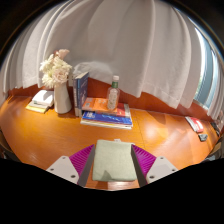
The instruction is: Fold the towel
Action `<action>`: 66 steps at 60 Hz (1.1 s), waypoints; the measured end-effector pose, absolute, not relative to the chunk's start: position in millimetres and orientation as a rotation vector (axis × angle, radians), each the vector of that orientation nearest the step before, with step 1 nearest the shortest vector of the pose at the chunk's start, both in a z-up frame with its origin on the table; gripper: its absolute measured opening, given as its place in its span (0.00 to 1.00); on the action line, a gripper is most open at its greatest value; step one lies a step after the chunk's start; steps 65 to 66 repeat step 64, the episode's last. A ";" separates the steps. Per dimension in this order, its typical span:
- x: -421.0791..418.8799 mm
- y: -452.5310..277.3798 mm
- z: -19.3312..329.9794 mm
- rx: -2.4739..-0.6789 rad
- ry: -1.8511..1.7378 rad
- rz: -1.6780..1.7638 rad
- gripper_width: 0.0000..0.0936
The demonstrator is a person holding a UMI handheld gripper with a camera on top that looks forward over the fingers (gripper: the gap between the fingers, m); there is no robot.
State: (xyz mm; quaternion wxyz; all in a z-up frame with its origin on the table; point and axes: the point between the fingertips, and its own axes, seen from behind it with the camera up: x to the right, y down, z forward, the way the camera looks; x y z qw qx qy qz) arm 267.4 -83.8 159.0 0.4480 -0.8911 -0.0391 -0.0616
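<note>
In the gripper view, a folded pale green towel is seen between the two fingers of the gripper, whose magenta pads press against both of its sides, so it is gripped. Beyond the towel, on the wooden table, blue books lie with a small bottle on them; left of the books a vase of flowers is set before white curtains

Warm, bright indoor light — strong fisheye bending at edges
</note>
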 end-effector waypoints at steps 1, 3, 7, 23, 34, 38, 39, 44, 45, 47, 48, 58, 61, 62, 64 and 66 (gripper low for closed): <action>258.6 -86.3 166.8 -2.196 -0.096 -0.140 0.77; 240.3 -90.9 182.0 -2.174 -0.098 -0.114 0.77; 207.7 -101.9 207.4 -2.138 -0.080 -0.082 0.77; 72.4 -161.4 250.6 -2.066 -0.049 0.017 0.77; 20.2 -210.0 245.8 -2.076 -0.014 0.007 0.78; 7.5 -225.3 242.2 -2.084 -0.006 -0.001 0.77; 5.5 -228.4 241.0 -2.085 -0.006 -0.004 0.78; -6.4 -242.3 236.4 -2.095 -0.022 -0.030 0.78; -9.1 -244.6 235.2 -2.098 -0.026 -0.032 0.77; -13.6 -247.5 234.5 -2.099 -0.035 -0.036 0.78; -16.2 -249.3 234.7 -2.097 -0.040 -0.037 0.78; -35.2 -258.0 240.6 -2.089 -0.065 -0.048 0.77; -39.2 -259.3 241.8 -2.088 -0.066 -0.048 0.78; -40.5 -259.5 242.2 -2.087 -0.066 -0.047 0.77; -43.9 -260.1 242.8 -2.086 -0.067 -0.044 0.78; -43.9 -260.1 242.8 -2.086 -0.067 -0.044 0.78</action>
